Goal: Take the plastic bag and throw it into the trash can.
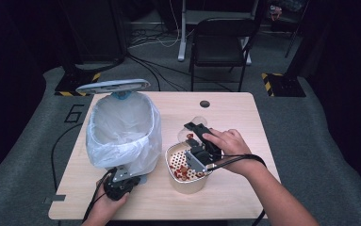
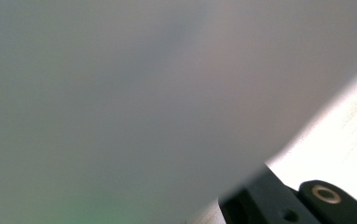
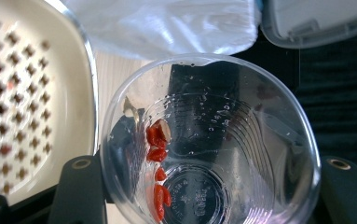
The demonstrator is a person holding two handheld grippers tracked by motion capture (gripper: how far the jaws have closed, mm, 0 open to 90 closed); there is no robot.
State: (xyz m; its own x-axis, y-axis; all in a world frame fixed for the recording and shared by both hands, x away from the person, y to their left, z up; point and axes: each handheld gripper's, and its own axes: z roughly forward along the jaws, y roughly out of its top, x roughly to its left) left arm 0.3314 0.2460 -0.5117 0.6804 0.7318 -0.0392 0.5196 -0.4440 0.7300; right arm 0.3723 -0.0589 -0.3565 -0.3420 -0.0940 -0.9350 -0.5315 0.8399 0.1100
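My right gripper [image 1: 196, 129] is shut on a clear plastic cup [image 3: 241, 116], which lies tilted with its mouth toward a cream strainer bowl [image 1: 170, 165] on the table. A few red berries [image 3: 157, 144] cling to the cup's wet inner wall. More red bits [image 1: 183, 172] lie on the strainer's perforated plate [image 3: 31, 93]. My left gripper [image 1: 121, 181] sits at the foot of a bin lined with a white bag [image 1: 121, 127]. In the left gripper view the blurred pale bin side [image 2: 120, 102] hides all but one black jaw.
The bin's grey lid [image 1: 113, 85] stands open at the back. The wooden table [image 1: 225, 113] has a cable hole [image 1: 204, 103] near its far edge. A black chair [image 1: 220, 42] and floor cables lie beyond the table.
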